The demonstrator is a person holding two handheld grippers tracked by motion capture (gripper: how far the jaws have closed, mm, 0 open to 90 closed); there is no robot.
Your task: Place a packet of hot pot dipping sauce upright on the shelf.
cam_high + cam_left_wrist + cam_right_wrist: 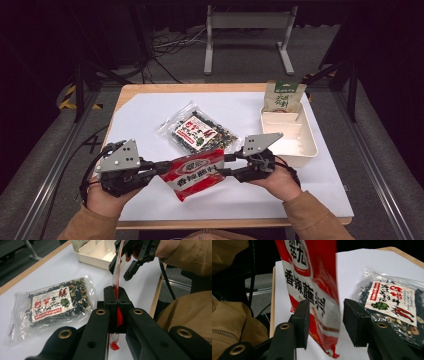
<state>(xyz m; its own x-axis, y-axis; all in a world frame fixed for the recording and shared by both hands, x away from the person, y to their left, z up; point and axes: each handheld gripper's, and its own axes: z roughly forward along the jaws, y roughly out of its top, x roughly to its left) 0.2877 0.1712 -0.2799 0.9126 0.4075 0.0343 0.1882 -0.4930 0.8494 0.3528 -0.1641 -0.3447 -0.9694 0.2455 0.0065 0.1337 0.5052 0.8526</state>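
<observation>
We hold the red-and-white foil sauce packet (196,173) above the table's 6 o'clock edge: the left gripper (117,296) is clamped on its end, while the right gripper (325,322) straddles it with jaws apart. We should close squarely before moving toward the cream plastic divided tray (306,150) at 2 o'clock, whose far compartments are hard to make out.

Glossy red plastic packet (197,173), clear crinkled bag (197,131), matt white paper sheet (150,112).

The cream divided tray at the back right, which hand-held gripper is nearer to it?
Right. The right hand-held gripper sits just in front of the cream tray, at the red packet's right end. The left hand-held gripper clamps the packet's far end.
</observation>
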